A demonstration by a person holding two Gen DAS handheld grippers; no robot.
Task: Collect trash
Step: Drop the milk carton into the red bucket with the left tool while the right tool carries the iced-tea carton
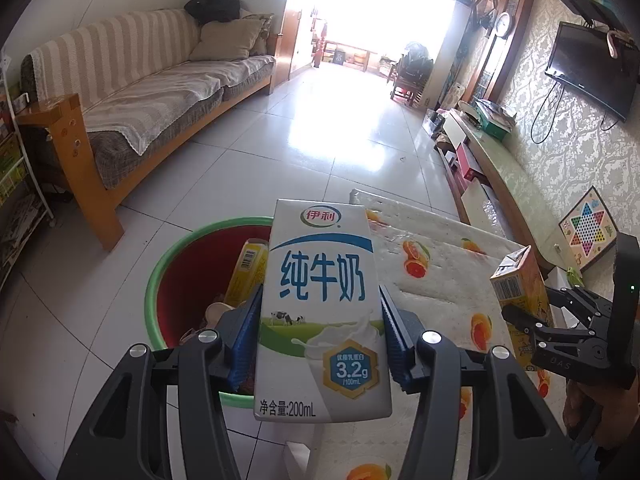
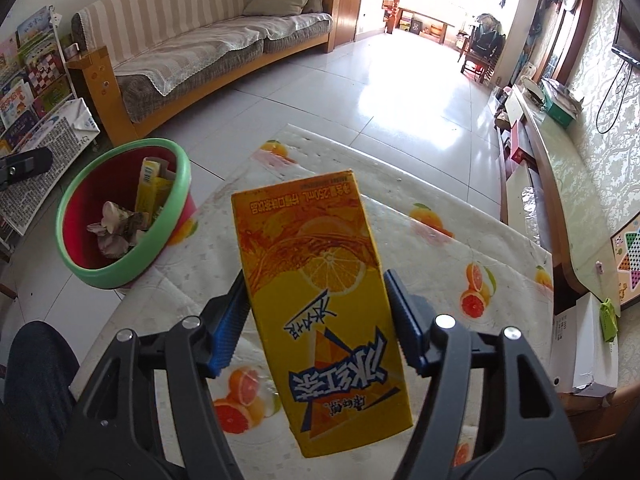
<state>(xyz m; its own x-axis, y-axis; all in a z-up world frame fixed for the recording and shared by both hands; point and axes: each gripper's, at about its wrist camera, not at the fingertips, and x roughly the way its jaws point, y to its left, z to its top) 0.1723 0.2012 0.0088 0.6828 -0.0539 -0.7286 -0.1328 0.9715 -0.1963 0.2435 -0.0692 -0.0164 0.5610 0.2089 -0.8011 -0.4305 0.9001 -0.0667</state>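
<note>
My left gripper (image 1: 322,316) is shut on a white milk carton (image 1: 322,312), held upright over the near rim of a red bin with a green rim (image 1: 168,264). The bin holds a yellow carton (image 1: 246,272) and crumpled paper. My right gripper (image 2: 316,304) is shut on a yellow-orange iced tea carton (image 2: 320,292), held upside down above the table with the orange-print cloth (image 2: 460,248). The right gripper with its carton (image 1: 520,292) shows at the right of the left wrist view. The bin (image 2: 120,208) is to the left of the table in the right wrist view.
A striped sofa (image 1: 152,80) stands at the far left across a white tile floor. A low TV bench (image 1: 504,168) with boxes runs along the right wall under a TV (image 1: 588,68). A bookshelf (image 2: 32,80) stands left of the bin. A white box (image 2: 584,352) lies at the right.
</note>
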